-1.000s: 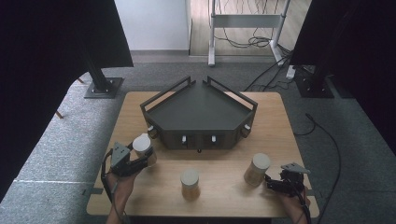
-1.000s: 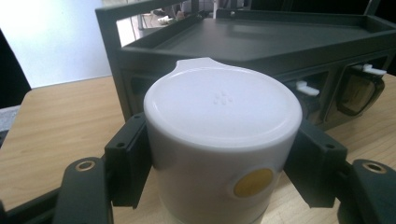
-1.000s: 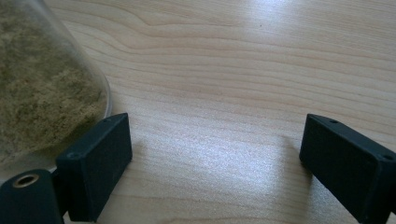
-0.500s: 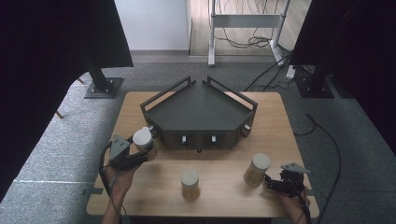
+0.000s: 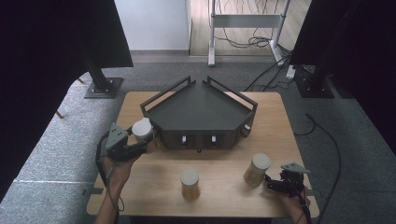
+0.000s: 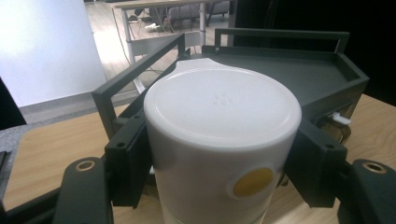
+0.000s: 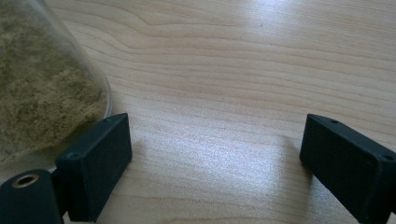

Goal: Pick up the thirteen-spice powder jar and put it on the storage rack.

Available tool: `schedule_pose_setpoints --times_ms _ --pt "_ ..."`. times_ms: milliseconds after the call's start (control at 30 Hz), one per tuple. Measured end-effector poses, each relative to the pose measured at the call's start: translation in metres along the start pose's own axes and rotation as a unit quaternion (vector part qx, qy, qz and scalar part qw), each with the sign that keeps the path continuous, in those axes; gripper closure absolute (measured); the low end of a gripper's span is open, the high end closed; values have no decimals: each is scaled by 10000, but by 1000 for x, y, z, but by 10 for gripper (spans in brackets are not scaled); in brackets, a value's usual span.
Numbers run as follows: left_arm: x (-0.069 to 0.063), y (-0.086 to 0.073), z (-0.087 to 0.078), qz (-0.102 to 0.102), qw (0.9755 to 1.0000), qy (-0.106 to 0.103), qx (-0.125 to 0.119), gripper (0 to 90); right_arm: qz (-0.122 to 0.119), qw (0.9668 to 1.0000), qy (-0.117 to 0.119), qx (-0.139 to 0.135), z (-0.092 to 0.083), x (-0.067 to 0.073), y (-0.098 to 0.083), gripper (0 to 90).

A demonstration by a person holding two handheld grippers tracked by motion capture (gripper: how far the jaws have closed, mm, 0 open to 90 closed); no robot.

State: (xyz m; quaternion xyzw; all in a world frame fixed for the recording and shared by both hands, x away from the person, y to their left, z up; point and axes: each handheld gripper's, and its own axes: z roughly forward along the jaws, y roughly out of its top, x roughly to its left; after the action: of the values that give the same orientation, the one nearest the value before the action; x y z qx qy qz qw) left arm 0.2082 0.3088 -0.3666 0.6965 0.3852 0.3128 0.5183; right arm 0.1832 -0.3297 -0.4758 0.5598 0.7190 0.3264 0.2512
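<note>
Your left claw (image 5: 140, 145) grips the white-lidded jar (image 5: 142, 130), holding it off the counter (image 5: 224, 186) just beside the dark tray's (image 5: 201, 112) left corner. A second jar (image 5: 189, 184) stands near the middle. At the right, your right claw (image 5: 274, 183) rests open on the counter, just beside the third jar (image 5: 256, 170).

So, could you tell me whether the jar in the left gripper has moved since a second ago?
Yes. The white-lidded jar, clamped in the left gripper, has moved up the high view, closer to the dark tray.
</note>
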Motion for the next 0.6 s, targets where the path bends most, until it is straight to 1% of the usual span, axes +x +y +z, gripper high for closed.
schedule_pose_setpoints --times_ms 133,333,433,600 --pt "1 10 3 37 10000 -27 7 306 0 10000 1 0 0 0 0 84" --pt "5 24 8 -37 10000 -80 -22 306 -7 10000 10 0 0 0 0 83" --pt "6 31 11 -34 10000 -54 -54 306 -3 10000 13 3 0 0 0 83" --pt "8 38 15 -41 10000 -51 -55 306 -5 10000 15 3 0 0 0 83"
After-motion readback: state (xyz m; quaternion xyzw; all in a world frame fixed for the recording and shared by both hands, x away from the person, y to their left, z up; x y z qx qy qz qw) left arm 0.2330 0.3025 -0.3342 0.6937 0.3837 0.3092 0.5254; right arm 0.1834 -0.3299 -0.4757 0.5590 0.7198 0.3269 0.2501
